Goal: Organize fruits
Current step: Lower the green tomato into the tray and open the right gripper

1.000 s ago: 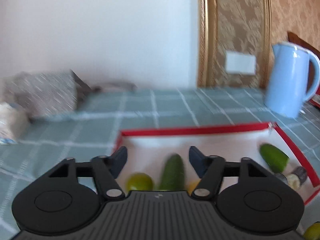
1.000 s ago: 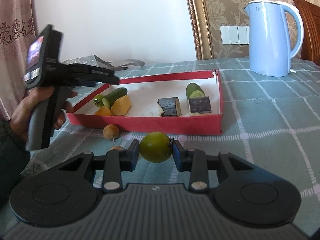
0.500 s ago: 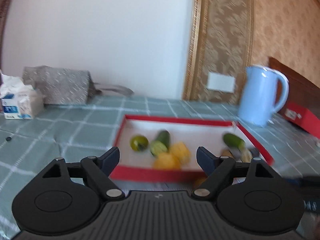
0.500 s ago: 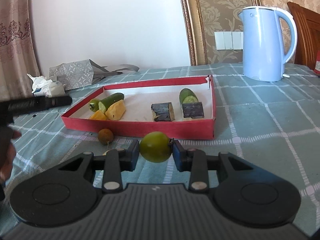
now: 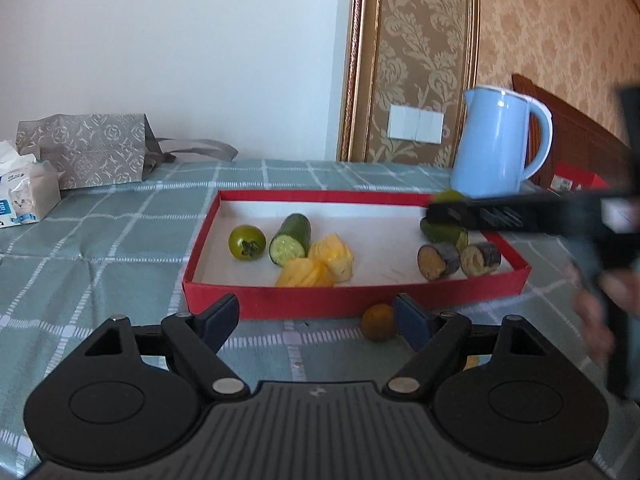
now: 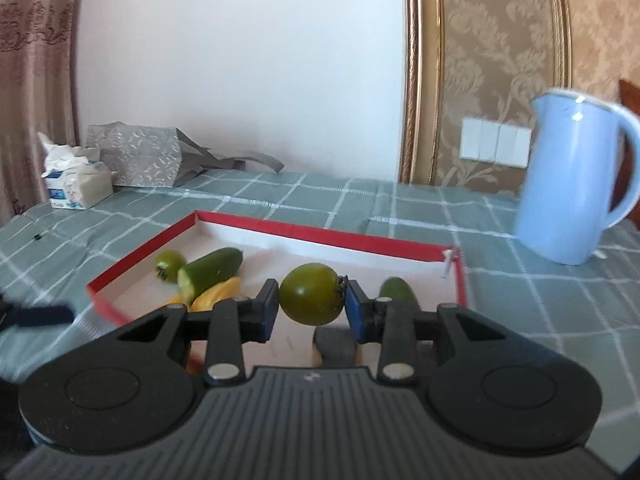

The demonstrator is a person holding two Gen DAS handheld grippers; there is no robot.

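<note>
My right gripper (image 6: 311, 309) is shut on a green tomato (image 6: 311, 299) and holds it above the red tray (image 6: 320, 233). In the left wrist view, that gripper (image 5: 440, 213) reaches in from the right over the tray's (image 5: 320, 307) far right corner. The tray holds another green tomato (image 5: 247, 242), a cucumber piece (image 5: 291, 236), pineapple chunks (image 5: 320, 264), a second cucumber piece (image 5: 442, 233) and two dark-skinned pieces (image 5: 438, 260). My left gripper (image 5: 316, 320) stands open in front of the tray with nothing between its fingers. A small orange fruit (image 5: 379, 322) lies on the cloth beside its right fingertip.
A light blue kettle (image 5: 496, 148) stands behind the tray's right end. A grey paper bag (image 5: 84, 152) and a tissue pack (image 5: 24, 196) sit at the far left. A red box (image 5: 576, 179) and a wooden chair are at the far right. A green checked cloth covers the table.
My left gripper drew back from over the tray to its front and opened wider. My right gripper rose and moved forward with the tomato, from in front of the tray to above it.
</note>
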